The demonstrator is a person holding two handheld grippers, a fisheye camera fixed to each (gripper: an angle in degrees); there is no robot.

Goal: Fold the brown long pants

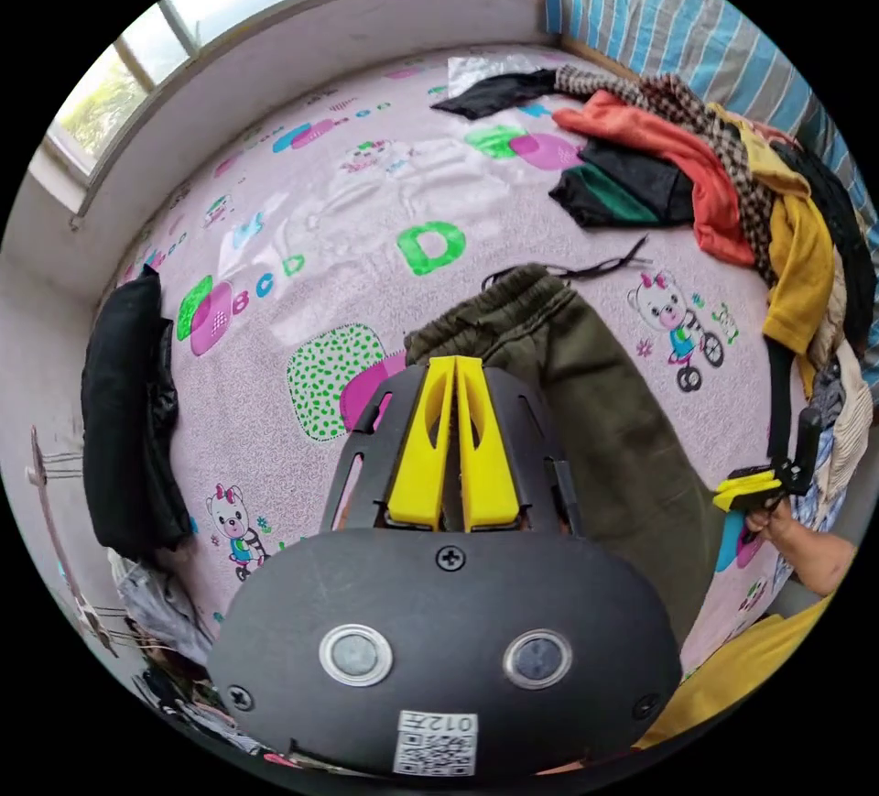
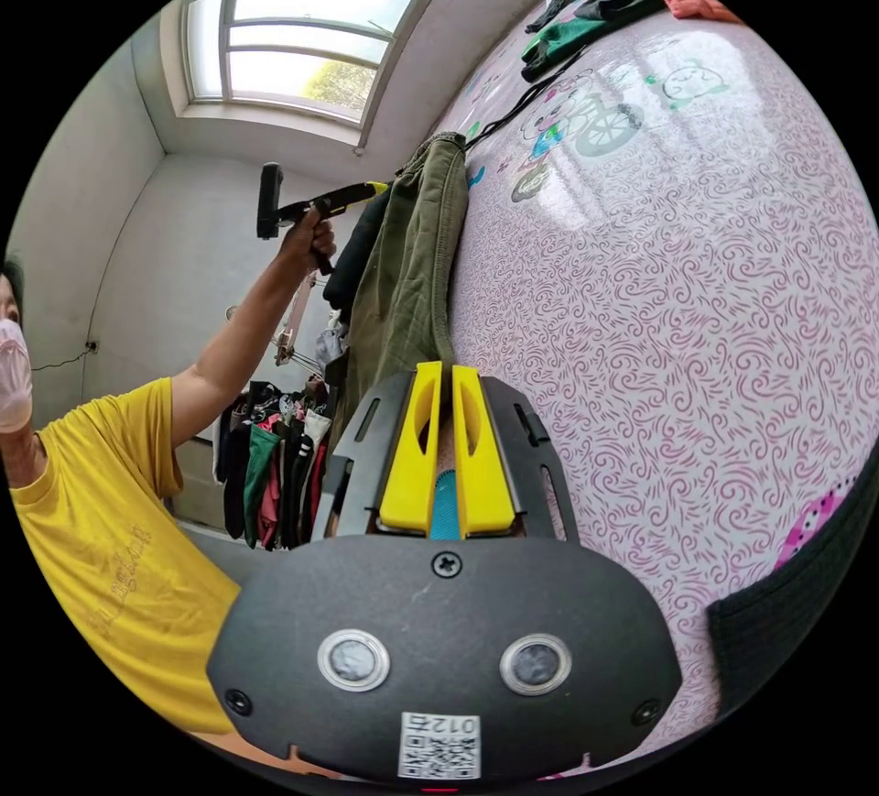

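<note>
— What have the two tongs got?
— The left gripper [image 1: 455,363] has its yellow jaws pinched together on the brown pants [image 1: 586,402], near the waistband. The right gripper [image 2: 442,367] is closed too, at the pants' edge; its grip I cannot tell.
— And the pants?
— Flat on the patterned bedsheet [image 1: 320,219], nearer than the clothes pile [image 1: 732,182].
</note>
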